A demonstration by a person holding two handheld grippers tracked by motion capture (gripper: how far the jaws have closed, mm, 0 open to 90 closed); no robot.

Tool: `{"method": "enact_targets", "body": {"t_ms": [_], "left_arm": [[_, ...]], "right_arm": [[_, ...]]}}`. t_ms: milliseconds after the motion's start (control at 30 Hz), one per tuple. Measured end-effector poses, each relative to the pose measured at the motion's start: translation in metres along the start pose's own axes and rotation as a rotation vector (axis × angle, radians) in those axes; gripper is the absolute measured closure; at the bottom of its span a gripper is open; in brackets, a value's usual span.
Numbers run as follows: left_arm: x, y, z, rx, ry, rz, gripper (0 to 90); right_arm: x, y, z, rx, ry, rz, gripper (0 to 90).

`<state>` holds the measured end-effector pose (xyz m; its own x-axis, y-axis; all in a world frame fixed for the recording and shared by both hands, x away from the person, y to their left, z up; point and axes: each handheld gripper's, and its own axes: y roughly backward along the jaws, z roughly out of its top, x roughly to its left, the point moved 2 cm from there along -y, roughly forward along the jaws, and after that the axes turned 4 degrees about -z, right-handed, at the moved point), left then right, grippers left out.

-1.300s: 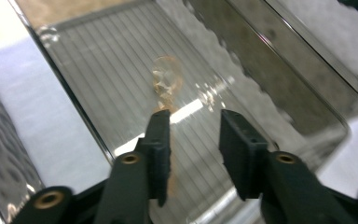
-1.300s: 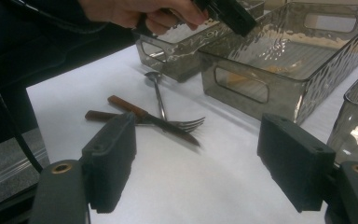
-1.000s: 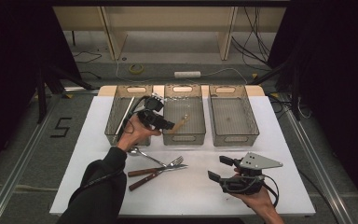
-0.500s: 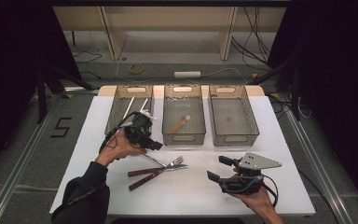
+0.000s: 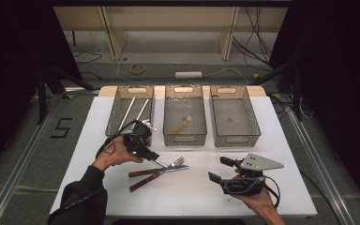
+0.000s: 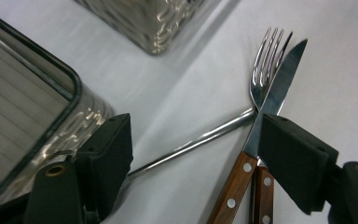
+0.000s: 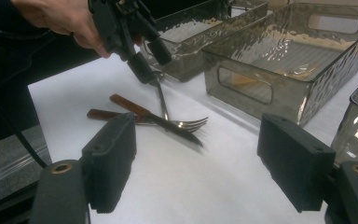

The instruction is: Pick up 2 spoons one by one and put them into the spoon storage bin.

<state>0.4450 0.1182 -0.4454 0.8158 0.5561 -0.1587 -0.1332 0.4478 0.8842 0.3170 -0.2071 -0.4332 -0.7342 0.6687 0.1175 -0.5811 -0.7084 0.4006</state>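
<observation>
Jaws of the left hand-held gripper (image 6: 193,154) have just opened wide and now straddle the all-metal fork (image 6: 200,140) lying on the counter (image 6: 354,70), ready for pickup.

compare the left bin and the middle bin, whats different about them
The left bin holds two long pale sticks lying lengthwise; the middle bin holds one short wooden-looking piece, set at a slant. The left hand-held gripper hovers just in front of the left bin, not the middle bin. Both are smoky, clear, rectangular, with handle slots.
</observation>
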Motion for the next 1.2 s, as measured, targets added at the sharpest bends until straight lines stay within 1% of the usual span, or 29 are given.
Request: {"method": "enact_targets", "body": {"t_ms": [100, 133, 200, 267, 300, 433, 500, 567, 633, 700, 833, 900, 1000, 1033, 1067, 1133, 1200], "left_arm": [[0.0, -0.005, -0.002, 0.038, -0.02, 0.001, 26.0], [0.0, -0.007, -0.003, 0.048, -0.023, -0.002, 26.1], [0.001, -0.012, -0.005, 0.064, -0.015, 0.003, 26.8], [0.002, -0.014, -0.006, 0.077, -0.019, 0.005, 27.9], [0.002, -0.015, -0.006, 0.089, -0.029, 0.005, 28.5], [0.004, -0.019, -0.008, 0.107, -0.028, 0.009, 30.8], [0.005, -0.021, -0.01, 0.119, -0.035, 0.009, 31.7], [0.006, -0.022, -0.011, 0.131, -0.043, 0.021, 32.3], [0.006, -0.023, -0.012, 0.136, -0.047, 0.032, 33.2], [0.006, -0.022, -0.012, 0.138, -0.054, 0.032, 34.1], [0.006, -0.023, -0.012, 0.14, -0.075, 0.045, 36.6], [0.005, -0.023, -0.012, 0.15, -0.095, 0.06, 37.6], [0.006, -0.024, -0.011, 0.155, -0.117, 0.071, 39.0], [0.006, -0.025, -0.011, 0.158, -0.121, 0.076, 39.5], [0.005, -0.027, -0.012, 0.152, -0.114, 0.074, 39.9], [0.006, -0.029, -0.012, 0.157, -0.131, 0.078, 40.4], [0.006, -0.03, -0.011, 0.163, -0.134, 0.084, 41.4]], "right_arm": [[0.001, 0.0, 0.0, 0.004, 0.004, 0.002, 29.2], [0.001, -0.001, 0.0, 0.005, 0.007, 0.002, 29.2], [0.002, -0.001, 0.0, 0.004, 0.007, 0.005, 29.2], [0.002, -0.001, 0.0, 0.006, 0.008, 0.005, 29.2], [0.002, -0.001, 0.0, 0.005, 0.007, 0.006, 29.2], [0.002, -0.001, 0.0, 0.006, 0.008, 0.008, 29.2], [0.002, -0.001, 0.0, 0.006, 0.009, 0.007, 29.2], [0.002, -0.001, 0.0, 0.007, 0.009, 0.009, 29.2], [0.002, -0.001, 0.0, 0.008, 0.009, 0.009, 29.2], [0.002, -0.001, 0.0, 0.007, 0.011, 0.01, 29.2], [0.002, -0.001, 0.0, 0.006, 0.011, 0.011, 29.2], [0.002, -0.001, 0.0, 0.006, 0.012, 0.011, 29.2], [0.002, -0.001, 0.0, 0.008, 0.011, 0.01, 29.2], [0.002, -0.001, 0.0, 0.008, 0.012, 0.011, 29.2], [0.003, -0.001, 0.0, 0.008, 0.014, 0.01, 29.2], [0.003, -0.002, 0.0, 0.009, 0.016, 0.01, 29.2], [0.003, -0.002, 0.0, 0.011, 0.014, 0.01, 29.2]]}}
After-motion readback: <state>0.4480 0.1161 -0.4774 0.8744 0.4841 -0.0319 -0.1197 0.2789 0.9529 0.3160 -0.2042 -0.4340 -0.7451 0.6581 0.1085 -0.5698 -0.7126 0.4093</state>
